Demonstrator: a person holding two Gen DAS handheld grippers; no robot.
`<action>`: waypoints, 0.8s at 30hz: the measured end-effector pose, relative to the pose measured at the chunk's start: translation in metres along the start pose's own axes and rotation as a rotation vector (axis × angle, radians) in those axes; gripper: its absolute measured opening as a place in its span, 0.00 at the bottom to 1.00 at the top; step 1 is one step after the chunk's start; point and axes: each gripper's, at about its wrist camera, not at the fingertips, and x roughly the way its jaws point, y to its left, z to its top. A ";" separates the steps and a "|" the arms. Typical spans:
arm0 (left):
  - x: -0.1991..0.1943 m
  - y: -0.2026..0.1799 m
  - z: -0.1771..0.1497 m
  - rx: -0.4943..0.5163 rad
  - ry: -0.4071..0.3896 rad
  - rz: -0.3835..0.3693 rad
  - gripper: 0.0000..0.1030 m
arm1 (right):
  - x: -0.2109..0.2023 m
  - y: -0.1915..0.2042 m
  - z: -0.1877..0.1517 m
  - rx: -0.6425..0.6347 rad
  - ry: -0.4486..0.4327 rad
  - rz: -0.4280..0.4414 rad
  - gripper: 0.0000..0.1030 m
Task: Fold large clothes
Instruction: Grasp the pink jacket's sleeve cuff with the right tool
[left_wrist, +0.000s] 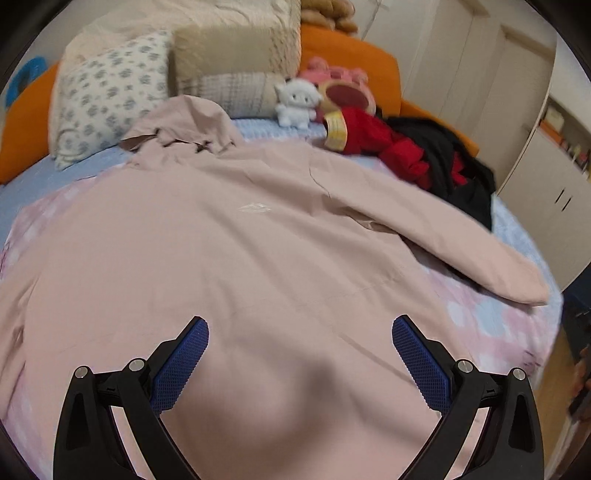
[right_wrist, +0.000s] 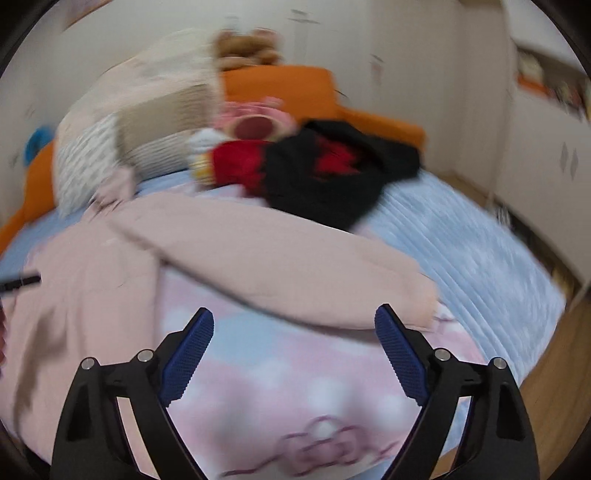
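- The left gripper (left_wrist: 300, 328) is hovering over the body of the pink jacket (left_wrist: 229, 236), jaws spread wide and grasping nothing.
- The jacket is lying flat on the bed (left_wrist: 476, 310), hood toward the pillows (left_wrist: 110, 92).
- The right gripper (right_wrist: 294, 319) is hanging near the jacket's outstretched sleeve (right_wrist: 295, 269), jaws released and empty.

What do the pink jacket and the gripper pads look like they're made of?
Pink jacket: seems a thin woven shell fabric, matte and smooth, creasing in sharp lines; could be nylon or polyester. Pads on the left gripper: blue, likely rubber or soft plastic, with a fine ribbed grid texture.
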 end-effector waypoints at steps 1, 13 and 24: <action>0.012 -0.006 0.007 0.018 0.004 0.010 0.98 | 0.005 -0.023 0.003 0.050 0.008 0.004 0.85; 0.107 -0.025 0.114 -0.022 0.023 0.014 0.98 | 0.088 -0.136 0.014 0.364 0.190 0.135 0.73; 0.176 -0.023 0.174 -0.110 0.154 -0.152 0.95 | 0.113 -0.131 0.037 0.390 0.215 0.251 0.10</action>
